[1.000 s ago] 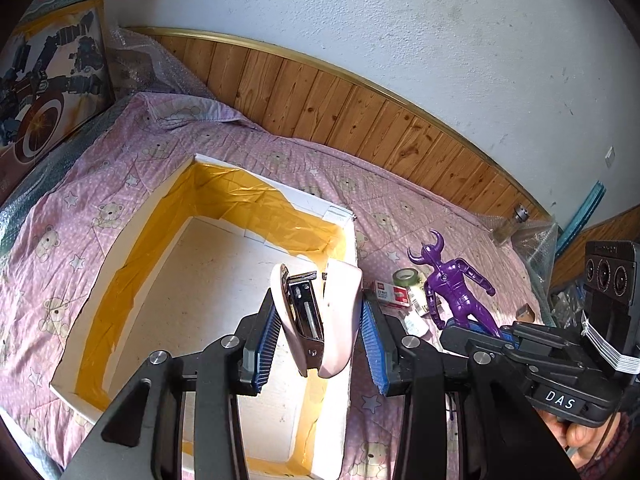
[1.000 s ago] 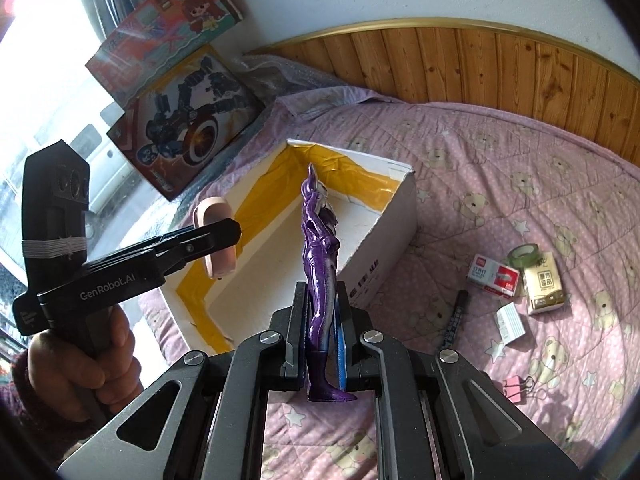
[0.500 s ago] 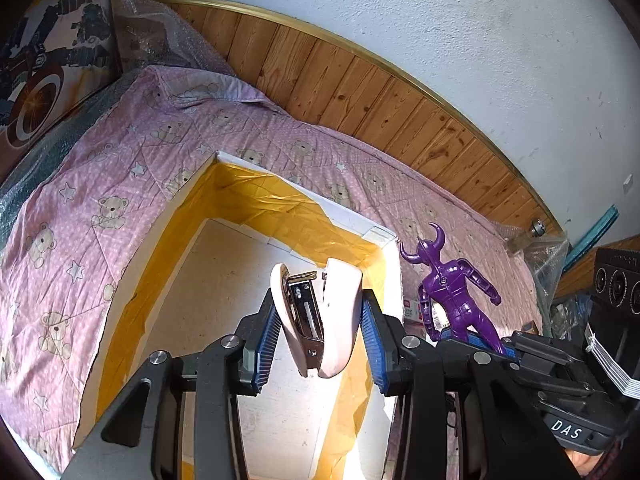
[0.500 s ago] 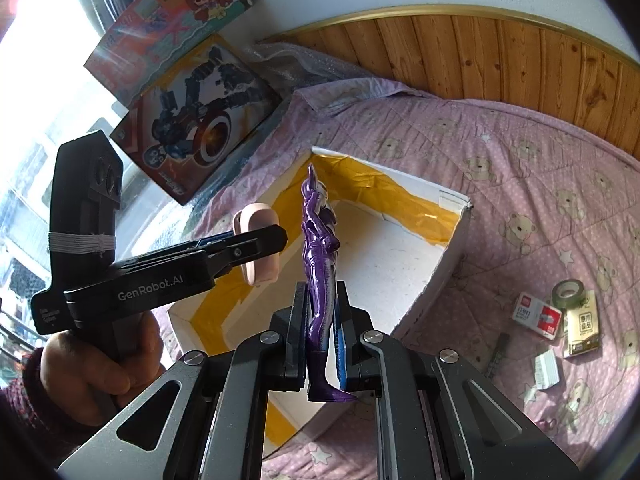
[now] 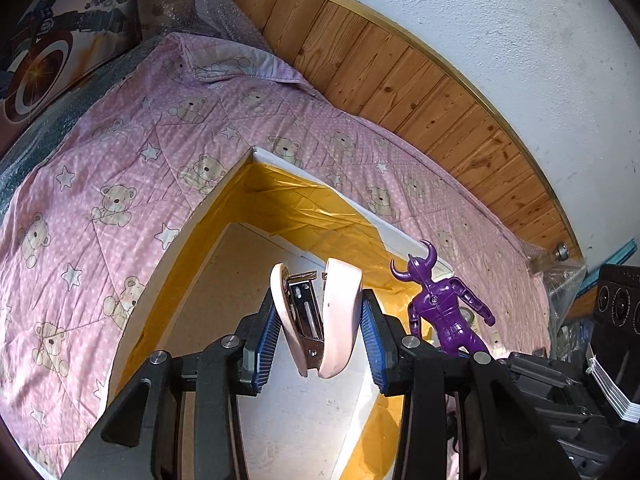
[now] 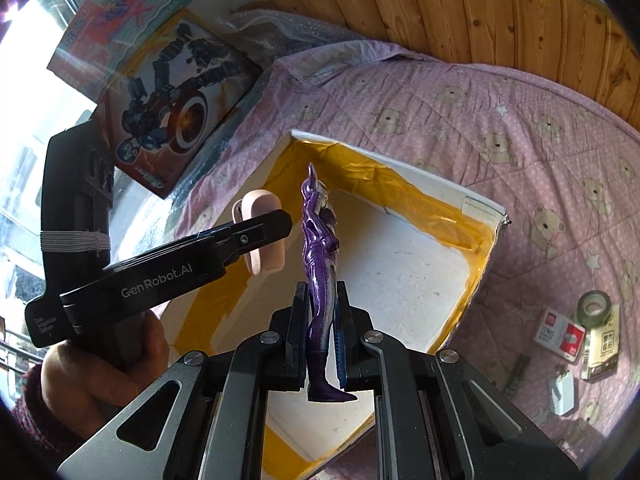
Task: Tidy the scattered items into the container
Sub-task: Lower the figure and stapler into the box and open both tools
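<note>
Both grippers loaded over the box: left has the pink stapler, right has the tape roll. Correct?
Not quite. The right gripper holds the purple horned figure, jaws shut on it, as the right wrist view shows. The tape roll lies on the pink bedspread outside the box. The rest stands: the left gripper has the pink stapler, and both are over the box.
</note>
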`<state>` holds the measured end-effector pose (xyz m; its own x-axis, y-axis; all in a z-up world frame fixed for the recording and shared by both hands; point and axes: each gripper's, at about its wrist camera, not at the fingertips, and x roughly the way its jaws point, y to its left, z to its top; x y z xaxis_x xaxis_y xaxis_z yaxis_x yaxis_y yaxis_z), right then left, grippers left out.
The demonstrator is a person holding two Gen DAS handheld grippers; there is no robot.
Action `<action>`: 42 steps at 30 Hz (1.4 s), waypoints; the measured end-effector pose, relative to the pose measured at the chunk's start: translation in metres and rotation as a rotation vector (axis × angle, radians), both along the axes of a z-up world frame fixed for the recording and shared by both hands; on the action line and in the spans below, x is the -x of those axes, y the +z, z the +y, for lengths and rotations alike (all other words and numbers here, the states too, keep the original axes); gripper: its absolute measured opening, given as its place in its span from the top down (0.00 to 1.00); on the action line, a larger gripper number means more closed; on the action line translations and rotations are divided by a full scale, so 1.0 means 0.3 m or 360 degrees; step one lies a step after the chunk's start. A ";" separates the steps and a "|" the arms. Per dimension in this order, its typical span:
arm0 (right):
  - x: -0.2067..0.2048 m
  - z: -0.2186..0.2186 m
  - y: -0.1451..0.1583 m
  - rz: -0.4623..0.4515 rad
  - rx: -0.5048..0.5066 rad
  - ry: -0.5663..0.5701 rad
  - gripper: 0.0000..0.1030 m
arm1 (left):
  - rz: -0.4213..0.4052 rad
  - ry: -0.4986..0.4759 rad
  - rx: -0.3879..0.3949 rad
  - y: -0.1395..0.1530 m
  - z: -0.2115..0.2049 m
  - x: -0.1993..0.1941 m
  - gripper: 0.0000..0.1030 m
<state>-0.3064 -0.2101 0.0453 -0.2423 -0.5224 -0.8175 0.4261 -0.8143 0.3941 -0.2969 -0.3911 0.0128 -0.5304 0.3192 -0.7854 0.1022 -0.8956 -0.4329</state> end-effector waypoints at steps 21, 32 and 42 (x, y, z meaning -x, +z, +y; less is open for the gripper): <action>0.144 -0.149 -0.219 -0.0086 -0.0524 0.0225 0.89 | -0.0295 -0.0113 0.0224 -0.219 0.053 0.193 0.61; 0.205 -0.150 -0.314 -0.0188 -0.0651 0.0253 0.89 | -0.0348 -0.0135 0.0313 -0.301 0.044 0.243 0.61; 0.216 -0.139 -0.332 -0.0237 -0.0641 0.0279 0.67 | -0.0378 -0.0120 0.0312 -0.367 0.019 0.260 0.56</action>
